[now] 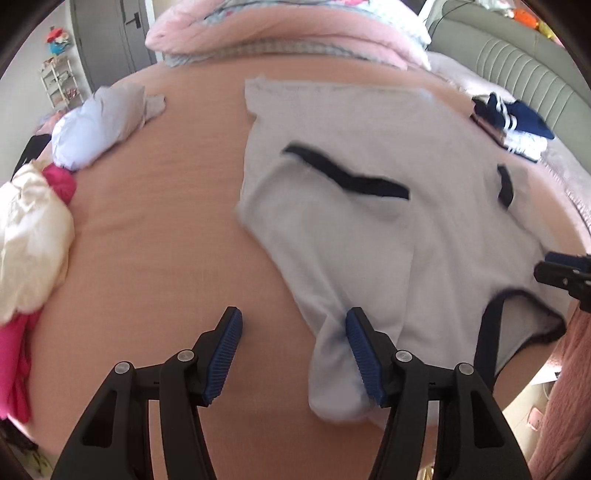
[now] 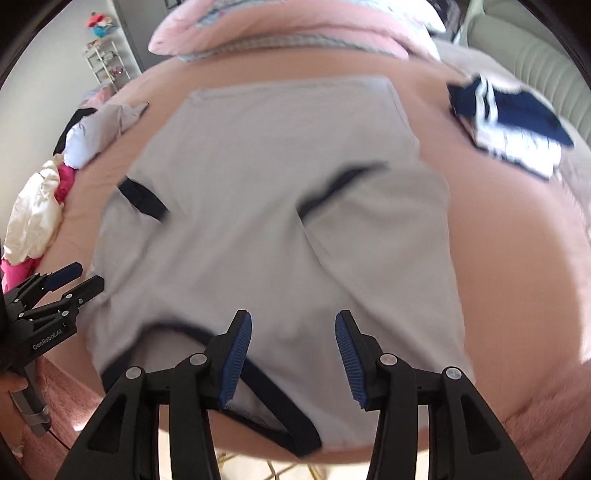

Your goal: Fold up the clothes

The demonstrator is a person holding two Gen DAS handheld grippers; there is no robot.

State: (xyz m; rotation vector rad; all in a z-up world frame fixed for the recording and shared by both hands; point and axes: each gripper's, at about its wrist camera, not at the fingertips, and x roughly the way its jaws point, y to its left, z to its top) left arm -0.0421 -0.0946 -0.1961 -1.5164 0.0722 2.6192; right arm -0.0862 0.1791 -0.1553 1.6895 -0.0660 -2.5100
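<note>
A pale grey T-shirt [image 1: 351, 229] with dark navy trim on collar and sleeve cuffs lies spread on the pink bed; it also shows in the right wrist view [image 2: 266, 206]. Both sleeves are folded in over the body. My left gripper [image 1: 293, 350] is open; a bunched shoulder fold of the shirt lies against its right finger [image 1: 364, 354]. My right gripper [image 2: 293, 354] is open just above the collar end of the shirt, with the navy collar [image 2: 273, 398] under its left finger. The left gripper shows in the right wrist view [image 2: 59, 284], the right one in the left wrist view [image 1: 565, 273].
A stack of folded navy-and-white clothes [image 1: 517, 125] lies at the far right of the bed [image 1: 147, 240]. A heap of unfolded white, cream and pink clothes [image 1: 44, 206] sits at the left edge. A pink duvet [image 1: 288, 33] is piled at the far end. The bed's near edge is below the grippers.
</note>
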